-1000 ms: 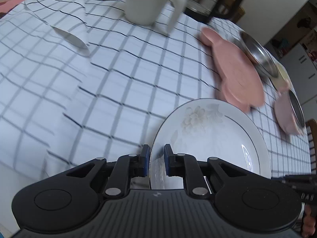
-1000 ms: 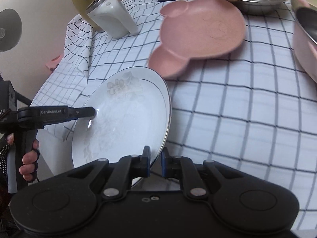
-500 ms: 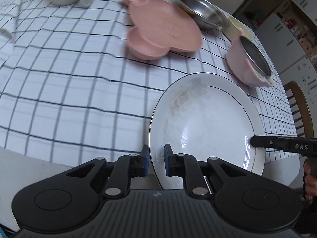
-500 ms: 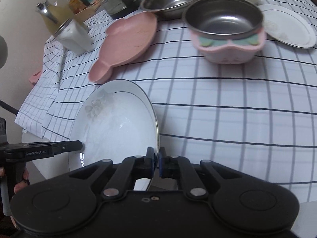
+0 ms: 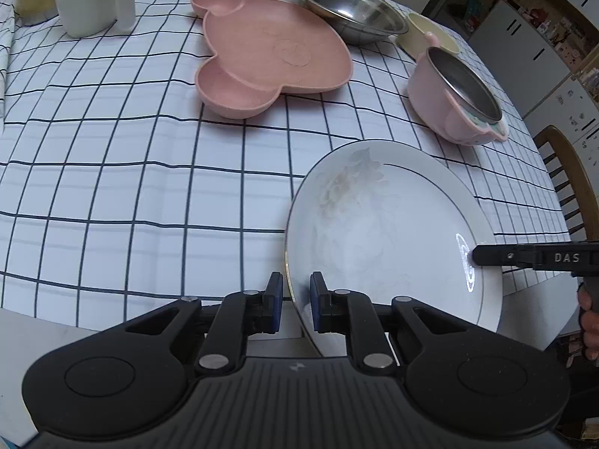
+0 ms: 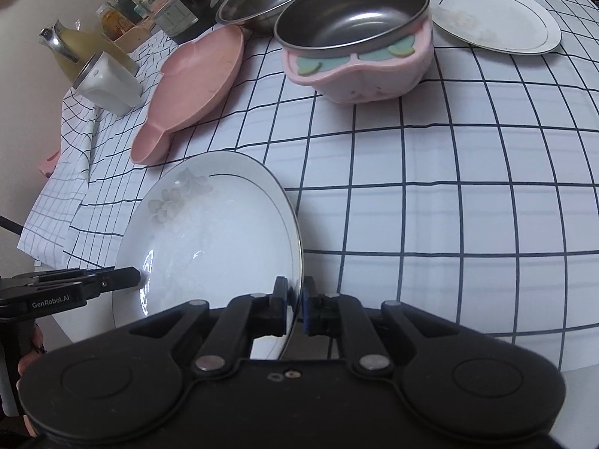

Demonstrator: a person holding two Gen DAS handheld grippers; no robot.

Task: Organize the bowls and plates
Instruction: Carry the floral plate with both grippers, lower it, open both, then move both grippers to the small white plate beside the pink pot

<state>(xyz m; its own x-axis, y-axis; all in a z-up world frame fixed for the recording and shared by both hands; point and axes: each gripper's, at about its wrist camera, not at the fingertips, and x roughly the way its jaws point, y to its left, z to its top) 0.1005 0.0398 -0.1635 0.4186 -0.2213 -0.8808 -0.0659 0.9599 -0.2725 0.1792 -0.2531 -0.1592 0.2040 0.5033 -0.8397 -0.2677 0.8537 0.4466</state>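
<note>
1. Left gripper [image 5: 293, 305] clamps the rim of the white round porcelain plate with a faint floral print [image 5: 378, 232].
2. Right gripper [image 6: 295, 308], jaws just reopened slightly, grips the opposite rim.
3. Plate held tilted over the near edge of the checked tablecloth [image 5: 149, 172].

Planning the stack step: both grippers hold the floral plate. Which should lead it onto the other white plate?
Probably right. The white plate appears only in the right wrist view, beyond the right gripper, which grips the floral plate.
</note>
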